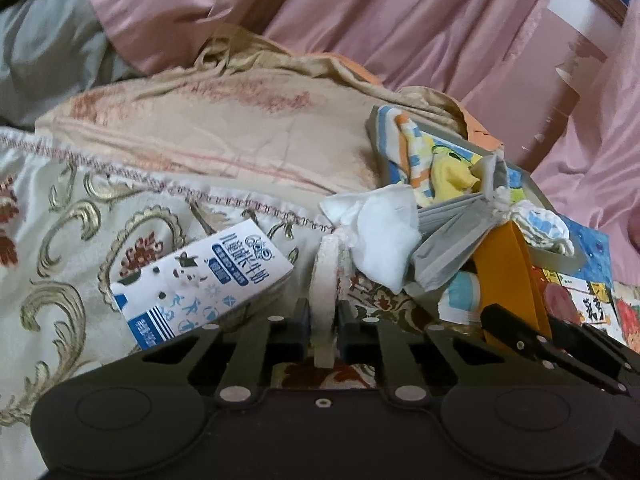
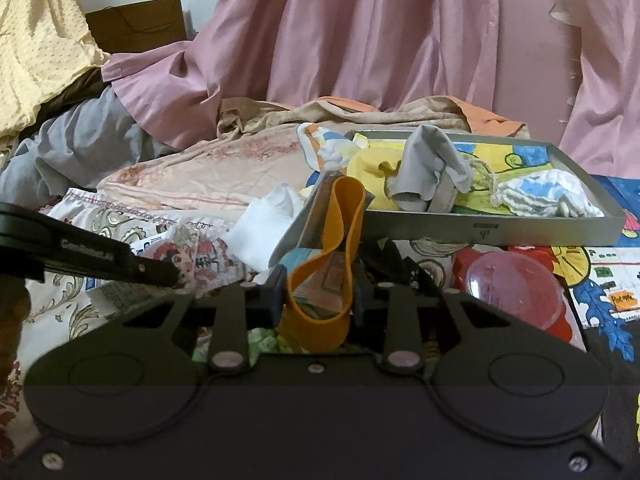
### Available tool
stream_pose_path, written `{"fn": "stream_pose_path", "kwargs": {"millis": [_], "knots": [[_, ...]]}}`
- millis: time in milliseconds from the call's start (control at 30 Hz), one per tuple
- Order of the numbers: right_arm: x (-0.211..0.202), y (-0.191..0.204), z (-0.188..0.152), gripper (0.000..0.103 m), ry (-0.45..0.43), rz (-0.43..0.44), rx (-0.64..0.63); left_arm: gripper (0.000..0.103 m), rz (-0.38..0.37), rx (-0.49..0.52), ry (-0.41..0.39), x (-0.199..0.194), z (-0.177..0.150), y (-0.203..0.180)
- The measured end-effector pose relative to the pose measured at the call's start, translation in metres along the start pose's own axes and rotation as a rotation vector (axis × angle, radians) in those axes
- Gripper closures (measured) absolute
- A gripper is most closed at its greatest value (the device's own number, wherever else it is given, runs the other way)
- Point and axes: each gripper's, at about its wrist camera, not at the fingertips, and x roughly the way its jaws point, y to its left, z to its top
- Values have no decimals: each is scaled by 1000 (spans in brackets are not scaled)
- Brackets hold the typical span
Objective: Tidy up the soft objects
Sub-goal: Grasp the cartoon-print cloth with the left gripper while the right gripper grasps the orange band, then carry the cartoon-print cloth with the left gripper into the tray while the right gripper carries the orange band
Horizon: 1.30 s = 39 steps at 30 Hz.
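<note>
Looks like we're at the pick-up stage of the tidy-up: both claws have something soft pinched and the grey tray (image 2: 492,228) behind them is presumably where it all goes. It's already got a grey cloth (image 2: 430,170), a yellow piece (image 2: 370,172) and a blue-and-white knitted thing (image 2: 548,192) lying in it, so I'd guess the job is somewhere in the middle.

The left gripper (image 1: 323,322) has its jaws nearly together, clamped on a flat pale pinkish-white piece (image 1: 325,276) that stands on edge between the pads, down on the patterned bedspread (image 1: 60,208). A white cloth (image 1: 384,236) sits just beyond it, touching or almost touching, and a milk carton (image 1: 200,280) lies off to its left.

The right gripper (image 2: 318,292) is closed in on an orange elastic band (image 2: 340,240), a loop that rises toward the near edge of the tray. The pads press its sides, so I'd call that a grip.

Next move, I reckon: lift both clear of the clutter and carry them over the tray rim before letting go. The loop is floppy and could snag on the rim or the stuff under it.
</note>
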Motion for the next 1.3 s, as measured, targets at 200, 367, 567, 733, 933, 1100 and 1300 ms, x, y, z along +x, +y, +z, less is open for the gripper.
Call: {"fn": "stream_pose_path", "kwargs": {"millis": [200,367,567,733,933,1100,1300], "knots": [[-12,-6,-3,86,6,-23,16,90,-23,22,-45,-13,0,-5],[-27,-6,-3,88,-7,-36,2,90,-22,35,-85,-22,0,-10],[-51,1,-1,90,-60,-36,-43,90,-41,80,-197,-41,-2,-18],[-65,7,0,91,-110,-46,-83,90,-74,125,-315,-50,-3,-27],[-70,4,4,91,-132,-49,-74,90,-119,97,-395,-49,7,-34],[-68,-4,13,91,-156,-71,-72,90,-198,117,-456,-36,28,-52],[-54,-17,35,91,-173,-108,-78,90,-270,173,-459,-10,48,-74]]}}
